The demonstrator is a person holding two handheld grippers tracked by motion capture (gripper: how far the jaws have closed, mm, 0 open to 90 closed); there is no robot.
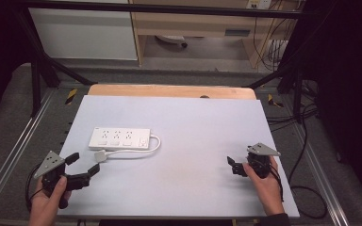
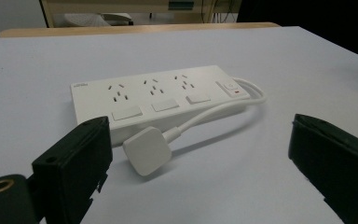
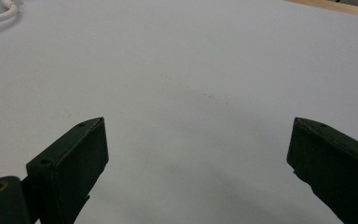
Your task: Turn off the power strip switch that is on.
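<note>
Pale grey sheeting covers the table point(image 1: 184, 122), with a wooden edge showing at its far side. At the near left corner, the left gripper point(image 1: 82, 165) is held with its jaws spread wide and empty, pointing at a white plug point(image 2: 147, 150) lying just ahead. Its cable point(image 2: 214, 111) loops back to a white power strip point(image 2: 158, 95). Well apart, near the right edge, the right gripper point(image 1: 233, 165) hangs released, jaws parted over bare sheeting.

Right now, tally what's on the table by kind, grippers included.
Power strip, white, with cord and plug: 1
Grippers, black, jaws open: 2, left gripper, right gripper
Total: 3
</note>
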